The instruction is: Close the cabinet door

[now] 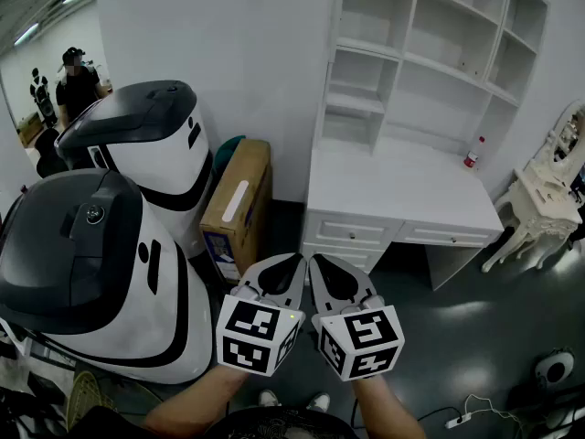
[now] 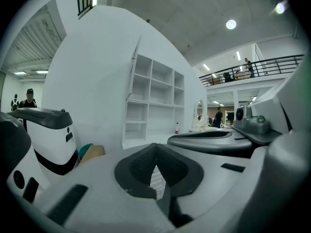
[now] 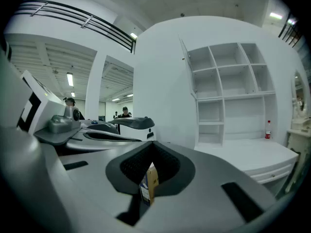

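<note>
A white desk [image 1: 393, 190] with a shelf hutch [image 1: 430, 53] stands against the wall ahead. The hutch's narrow upper-left cabinet door [image 3: 187, 64] stands swung out, seen edge-on; it also shows in the left gripper view as the door [image 2: 133, 59]. My left gripper [image 1: 294, 262] and right gripper [image 1: 318, 262] hover side by side, low in the head view and well short of the desk. Both point roughly level toward it. The left gripper [image 2: 155, 148] and the right gripper [image 3: 153, 147] each have their jaws together with nothing held.
Two large white-and-black machines [image 1: 137, 154] stand at the left, with a cardboard box [image 1: 239, 204] leaning beside them. A red-capped bottle [image 1: 472, 152] sits on the desk. A white vanity table [image 1: 548, 199] is at the right. A person [image 1: 78, 80] stands far off at the left.
</note>
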